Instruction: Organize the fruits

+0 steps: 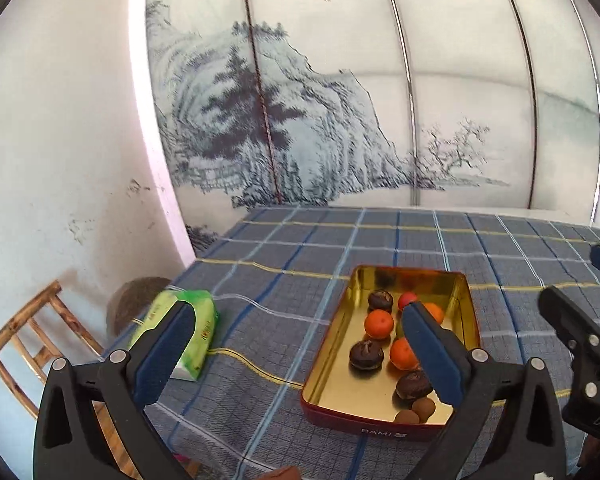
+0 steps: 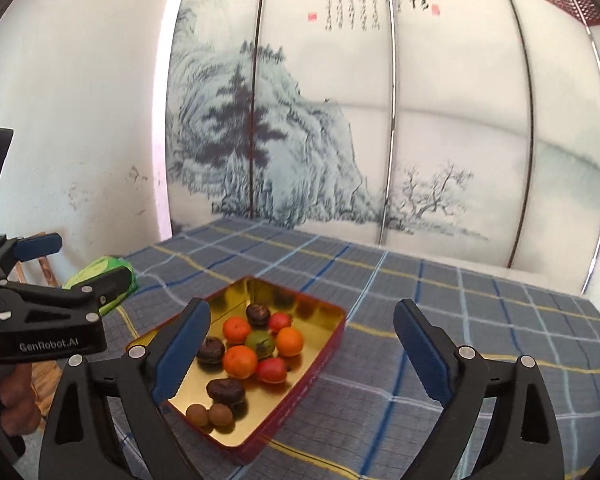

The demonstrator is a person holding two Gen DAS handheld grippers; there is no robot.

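Observation:
A gold-lined tin tray (image 1: 465, 300) (image 2: 331, 314) with red outer walls sits on the checked tablecloth. Inside it lie orange tangerines (image 1: 378, 323) (image 2: 240, 361), red tomatoes (image 2: 272, 370), a green fruit (image 2: 261, 343), dark wrinkled fruits (image 1: 365, 354) (image 2: 224, 391) and two small brown round fruits (image 2: 210, 415). My left gripper (image 1: 300, 322) hovers open above the tray's left side, nothing between its fingers. My right gripper (image 2: 301, 320) hangs open above the tray's right side, also empty. Each gripper shows at the edge of the other's view.
A green tissue pack (image 1: 198, 320) (image 2: 100, 270) lies near the table's left edge. A wooden chair (image 1: 32, 332) stands on the floor at left. A painted folding screen (image 1: 339, 100) backs the table. Checked cloth (image 2: 479, 320) spreads right of the tray.

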